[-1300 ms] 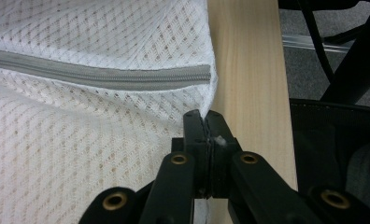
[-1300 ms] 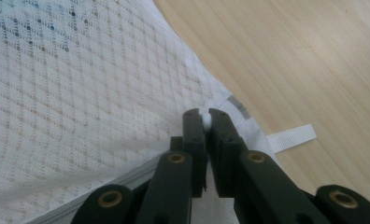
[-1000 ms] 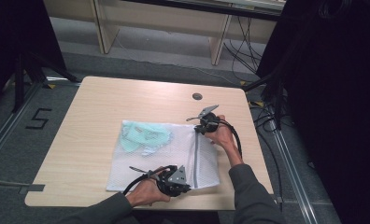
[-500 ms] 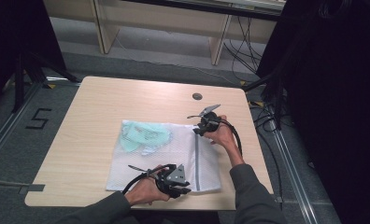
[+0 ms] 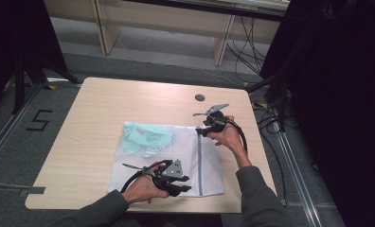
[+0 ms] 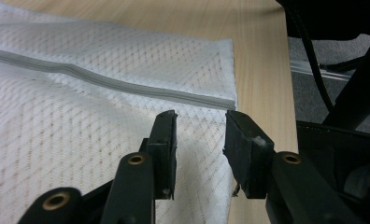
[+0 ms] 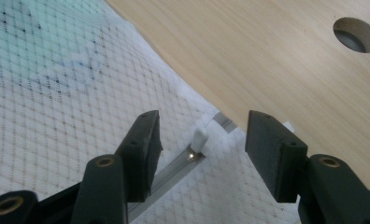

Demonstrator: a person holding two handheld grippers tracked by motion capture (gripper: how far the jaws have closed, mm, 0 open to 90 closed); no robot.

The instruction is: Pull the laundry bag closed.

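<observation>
Now both grippers are letting go of the mesh bag (image 5: 157,156) lying flat on the tabletop (image 5: 129,101): the right gripper (image 7: 199,154) is opening around the zipper pull (image 7: 199,138), while the left gripper (image 6: 201,140), also opening and empty, is hovering over the zipper's (image 6: 103,80) other end.

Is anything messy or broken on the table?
Nothing looks broken or spilled. The white mesh laundry bag lies flat on the wooden table, its zipper running straight. The mint-green cloth inside is bunched in the far-left corner, a little crumpled. Both the left gripper and right gripper have just been opening, holding nothing.
</observation>
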